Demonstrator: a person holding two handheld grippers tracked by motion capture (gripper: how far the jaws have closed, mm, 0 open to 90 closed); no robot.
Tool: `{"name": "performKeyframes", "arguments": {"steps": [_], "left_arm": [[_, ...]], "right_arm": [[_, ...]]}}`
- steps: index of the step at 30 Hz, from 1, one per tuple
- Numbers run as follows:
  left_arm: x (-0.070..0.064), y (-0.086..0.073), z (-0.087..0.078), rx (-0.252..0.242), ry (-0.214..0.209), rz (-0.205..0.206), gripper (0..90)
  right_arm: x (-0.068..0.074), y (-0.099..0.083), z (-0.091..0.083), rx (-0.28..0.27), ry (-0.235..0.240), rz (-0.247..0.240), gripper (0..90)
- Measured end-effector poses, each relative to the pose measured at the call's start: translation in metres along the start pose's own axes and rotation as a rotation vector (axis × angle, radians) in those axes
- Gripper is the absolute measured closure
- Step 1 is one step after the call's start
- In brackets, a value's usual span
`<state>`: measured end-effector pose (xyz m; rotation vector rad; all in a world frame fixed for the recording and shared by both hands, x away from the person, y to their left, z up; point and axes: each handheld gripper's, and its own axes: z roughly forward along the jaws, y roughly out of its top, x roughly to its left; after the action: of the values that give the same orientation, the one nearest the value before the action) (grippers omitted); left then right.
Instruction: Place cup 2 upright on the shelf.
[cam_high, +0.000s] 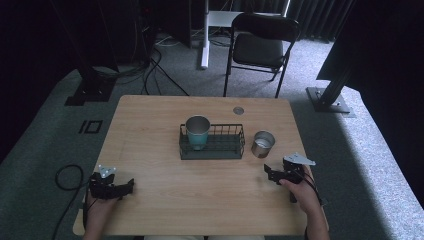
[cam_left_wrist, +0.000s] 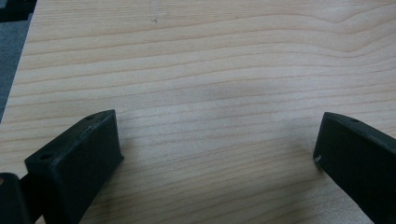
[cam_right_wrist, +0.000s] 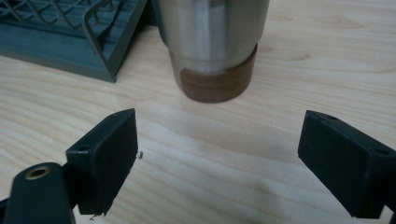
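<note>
Dark curtains and a black folding chair (cam_high: 262, 42) stood behind a pale wooden table (cam_high: 160, 200) on grey carpet. At mid-table sat a dark wire basket (cam_high: 235, 141) holding a teal metal cup (cam_high: 198, 131) upright at its left end. Just beside the basket's right end stood a shorter steel tumbler (cam_high: 262, 143) with a brown base band, upright on the wood. The right gripper (cam_high: 271, 173), jaws wide apart and empty, lay near it, the tumbler straight ahead between the jaw lines. The left gripper (cam_high: 125, 188), also spread and empty, rested well apart at the near left edge, so the right hand looked better placed.
</note>
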<state>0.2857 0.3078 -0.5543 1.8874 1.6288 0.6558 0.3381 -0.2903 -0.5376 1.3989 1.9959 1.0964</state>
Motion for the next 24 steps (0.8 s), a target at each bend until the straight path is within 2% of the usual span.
{"name": "performKeyframes", "arguments": {"steps": [24], "left_arm": [[0.000,0.000,0.000,-0.001,0.000,-0.001,1.2]], "right_arm": [[-0.003,0.022,0.021,-0.063,-0.001,0.000,11.9]]}}
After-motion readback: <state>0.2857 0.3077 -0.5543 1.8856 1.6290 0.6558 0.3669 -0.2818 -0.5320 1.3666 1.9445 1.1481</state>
